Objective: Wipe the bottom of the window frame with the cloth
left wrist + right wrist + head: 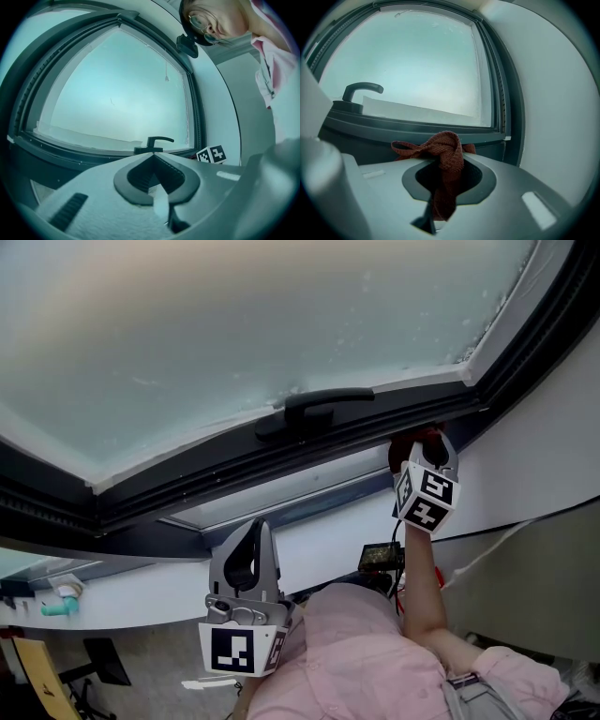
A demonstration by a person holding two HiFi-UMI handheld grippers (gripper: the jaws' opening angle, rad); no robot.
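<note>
Over on the left, the left gripper (255,532) hangs low and well clear of the window, its jaws pressed together on nothing; its own view shows the tips meeting with no cloth between them. It looks parked there to stay out of the way, since the wiping needs only one tool. Moving rightward, the dark handle (317,409) sits on the lower rail of the window frame (187,486), roughly midway along it, with the frosted glass (234,324) above. Right of the handle, the right gripper (422,448) is raised to that bottom rail, its jaws pinching the red cloth (409,441). In the right gripper view the cloth (446,149) is clamped at its middle, so a bunched fold spills out ahead of the jaw tips and lies against or just beside the frame (417,125); I cannot tell for certain that it touches. Held that way, soft fabric rather than hard plastic faces the frame. The cloth sits near the frame's right-hand corner (480,390), which reads as one end of a pass: most of the rail stretches away leftward toward the handle, so I judge the bulk of the wiping is not yet done
</note>
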